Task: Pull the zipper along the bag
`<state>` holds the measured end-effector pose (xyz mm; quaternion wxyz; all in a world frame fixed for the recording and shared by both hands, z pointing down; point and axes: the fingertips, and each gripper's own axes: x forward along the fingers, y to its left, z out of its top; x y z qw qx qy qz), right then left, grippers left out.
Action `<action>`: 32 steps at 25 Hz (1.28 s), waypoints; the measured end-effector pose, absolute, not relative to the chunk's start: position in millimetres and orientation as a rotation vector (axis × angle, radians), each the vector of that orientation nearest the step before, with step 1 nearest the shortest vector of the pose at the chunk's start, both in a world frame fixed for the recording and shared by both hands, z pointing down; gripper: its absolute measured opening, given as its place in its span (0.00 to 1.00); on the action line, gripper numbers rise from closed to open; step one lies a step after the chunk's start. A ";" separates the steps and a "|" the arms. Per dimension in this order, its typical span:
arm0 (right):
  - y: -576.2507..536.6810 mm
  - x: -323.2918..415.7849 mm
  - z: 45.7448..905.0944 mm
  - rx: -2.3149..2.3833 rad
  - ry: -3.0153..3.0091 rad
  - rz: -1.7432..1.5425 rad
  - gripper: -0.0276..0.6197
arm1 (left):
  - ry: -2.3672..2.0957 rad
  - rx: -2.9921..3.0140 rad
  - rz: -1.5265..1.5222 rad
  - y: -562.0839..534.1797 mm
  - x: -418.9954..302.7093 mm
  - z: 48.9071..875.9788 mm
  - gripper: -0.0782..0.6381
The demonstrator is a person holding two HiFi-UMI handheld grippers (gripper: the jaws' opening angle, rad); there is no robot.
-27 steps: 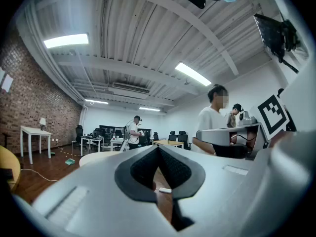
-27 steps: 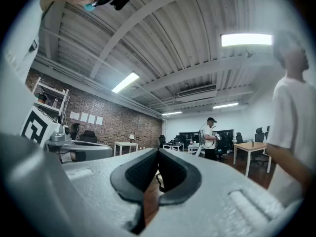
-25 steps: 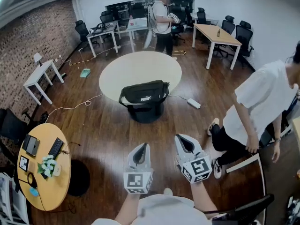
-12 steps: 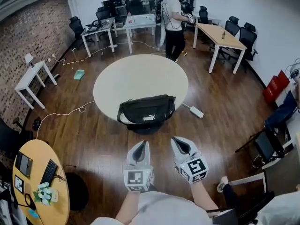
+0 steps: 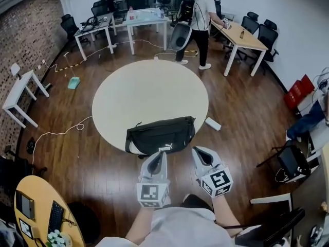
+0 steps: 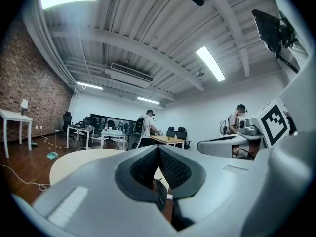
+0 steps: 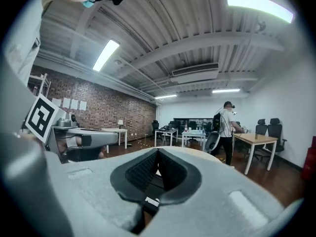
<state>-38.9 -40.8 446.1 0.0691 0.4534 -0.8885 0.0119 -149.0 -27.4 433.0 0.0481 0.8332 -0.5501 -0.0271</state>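
Note:
A black bag with a white logo lies on the round beige table, at its near edge. My left gripper is held just short of the bag's front, jaws shut and empty. My right gripper hovers beside the bag's right end, also shut and empty. In the left gripper view, the left gripper has its tips touching, and a sliver of the bag shows below them. In the right gripper view, the right gripper looks the same, with the bag and its logo tab below the tips.
A person with a backpack stands beyond the table, by a wooden desk. White tables line the back. A power strip and cables lie on the floor. A black chair stands at the right and a round wooden table at the lower left.
The table and bag have come much closer to me, so both grippers now sit at the bag's near side. The person in white at the right has left the view.

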 end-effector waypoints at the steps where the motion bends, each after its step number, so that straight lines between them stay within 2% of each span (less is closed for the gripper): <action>1: -54.3 -32.0 452.9 1.381 -2.658 0.059 0.02 | -1.656 2.541 -0.064 -39.2 -143.8 439.7 0.13; 15: -298.2 99.3 497.7 1.506 -2.589 0.254 0.02 | -1.613 2.600 0.143 -259.6 -42.0 469.0 0.13; 21: -359.3 84.2 589.0 0.996 -2.543 0.428 0.02 | -1.564 2.516 0.296 -301.6 -5.8 514.2 0.13; 25: -390.6 58.8 668.0 0.572 -2.389 0.411 0.02 | -1.502 2.474 0.415 -312.7 6.6 550.7 0.13; 32: -398.4 21.6 773.2 -0.001 -2.060 0.486 0.02 | -1.398 2.381 0.695 -311.0 19.9 618.7 0.13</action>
